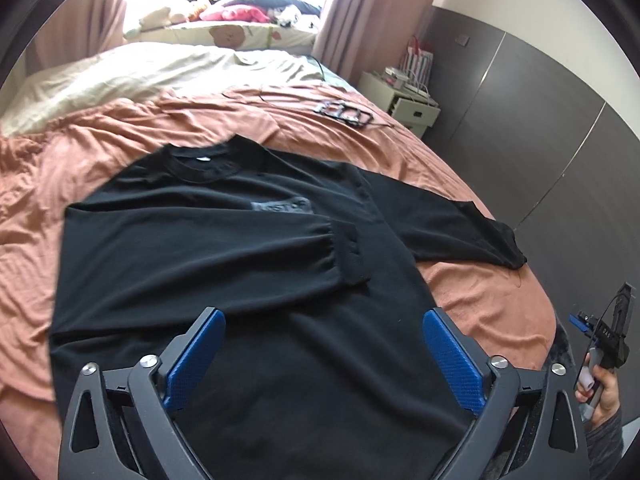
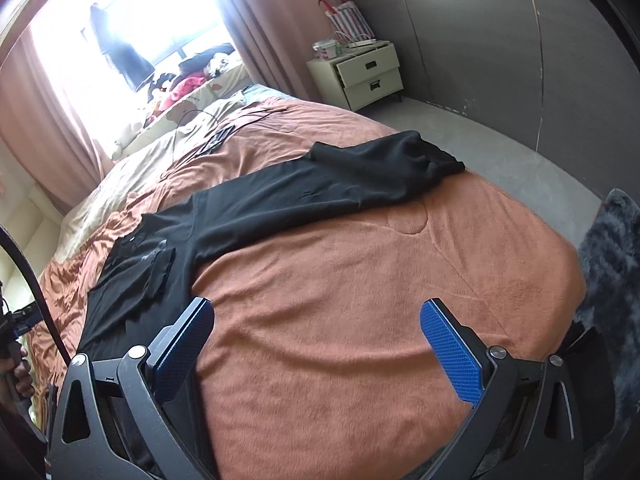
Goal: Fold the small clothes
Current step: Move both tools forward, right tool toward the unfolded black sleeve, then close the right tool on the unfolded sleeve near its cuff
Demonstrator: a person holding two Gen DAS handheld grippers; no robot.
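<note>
Black sweatshirt point(image 1: 248, 280) on bed point(image 1: 120, 132): one sleeve point(image 1: 224, 248) folded across.
Other sleeve point(image 2: 360, 172) outstretched; left claw point(image 1: 324, 344) and right claw point(image 2: 316, 336) wide apart, empty.

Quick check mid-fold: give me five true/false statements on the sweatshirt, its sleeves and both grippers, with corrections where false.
1. The black sweatshirt lies spread on the orange bedspread. True.
2. One sleeve is folded across the chest. True.
3. The other sleeve is folded in too. False: it lies stretched out sideways toward the bed's edge.
4. The left gripper is shut on the hem. False: its jaws stand open above the sweatshirt's lower part, holding nothing.
5. The right gripper is open over bare bedspread. True.
</note>
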